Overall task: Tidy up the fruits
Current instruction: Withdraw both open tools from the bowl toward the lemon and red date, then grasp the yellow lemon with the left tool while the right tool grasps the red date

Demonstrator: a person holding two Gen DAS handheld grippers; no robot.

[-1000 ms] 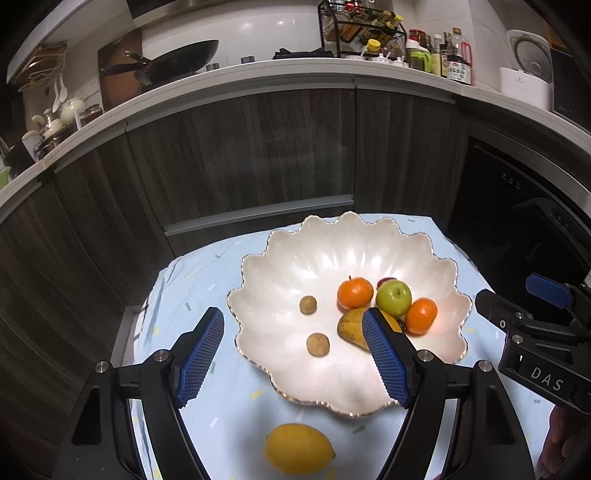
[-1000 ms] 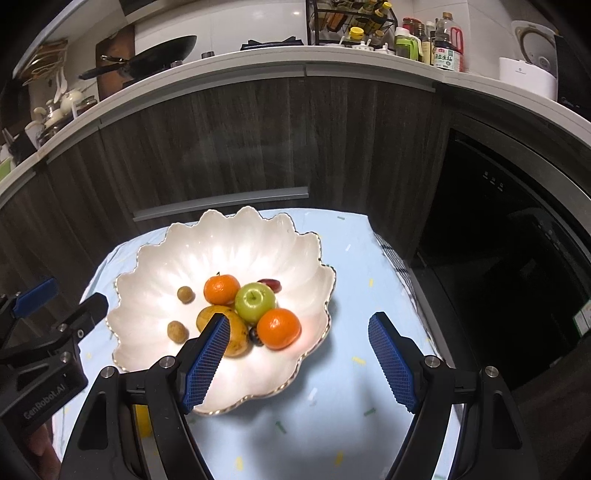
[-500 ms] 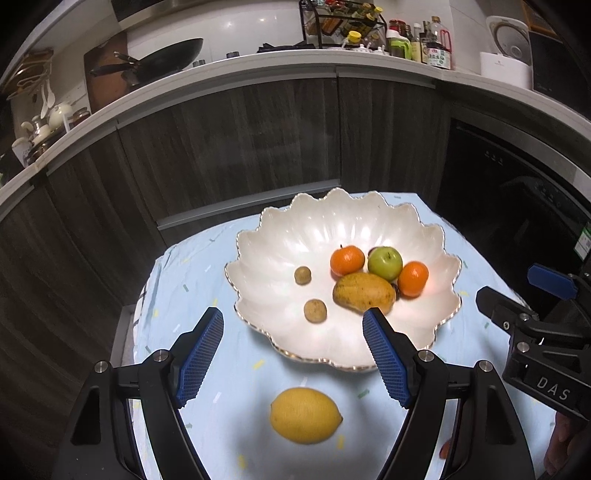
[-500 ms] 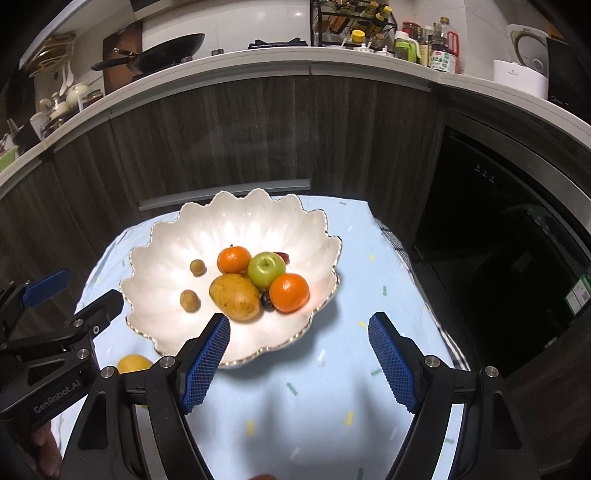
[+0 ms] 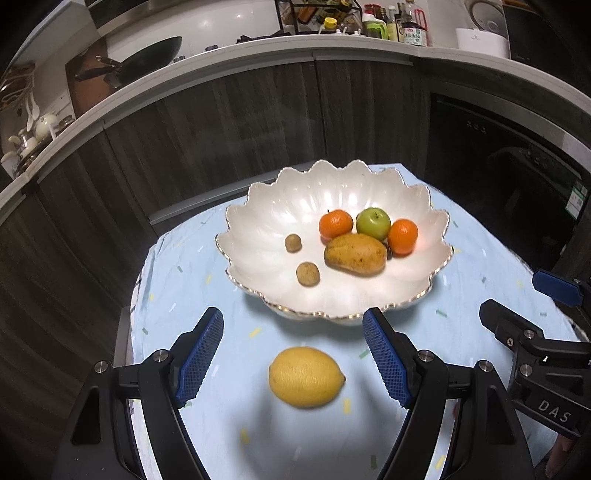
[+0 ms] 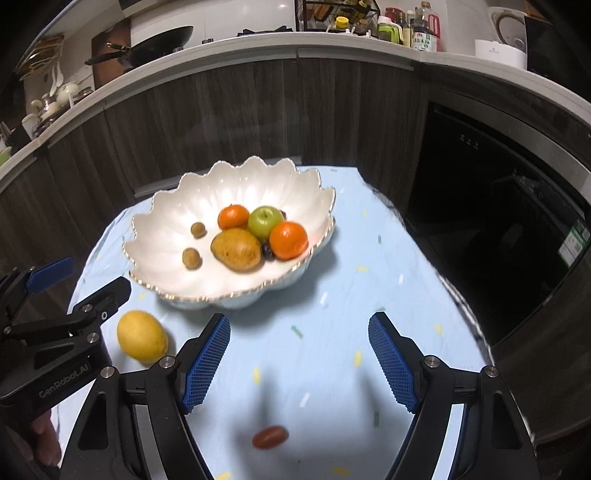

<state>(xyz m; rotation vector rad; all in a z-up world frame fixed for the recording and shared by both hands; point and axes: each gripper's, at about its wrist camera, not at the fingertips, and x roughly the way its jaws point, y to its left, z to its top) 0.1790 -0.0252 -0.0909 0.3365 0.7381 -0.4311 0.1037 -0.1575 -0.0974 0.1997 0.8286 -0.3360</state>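
A white scalloped bowl (image 5: 258, 206) (image 6: 166, 210) stands on the blue-clothed table and holds two oranges (image 5: 335, 223), a green apple (image 5: 373, 223), a brownish mango (image 5: 355, 254) and two small brown fruits (image 5: 307, 273). A yellow lemon (image 5: 306, 376) (image 6: 141, 336) lies on the cloth in front of the bowl. My left gripper (image 5: 293, 360) is open above the lemon, which shows between its blue pads, untouched. My right gripper (image 6: 298, 363) is open over bare cloth. A small red fruit (image 6: 270, 437) lies near the front edge below it.
The table cloth (image 6: 369, 295) ends close on the right, with a dark oven front (image 6: 517, 221) beyond. Dark cabinets (image 5: 221, 129) and a counter with a wok (image 5: 155, 50) and bottles (image 5: 406, 29) stand behind. A person's fingers (image 6: 40, 432) show at the lower left.
Both grippers have drawn back from the bowl toward the table's front. The lemon now sits between the left pads, and the small red fruit has come into the right wrist view. Jaws unchanged.
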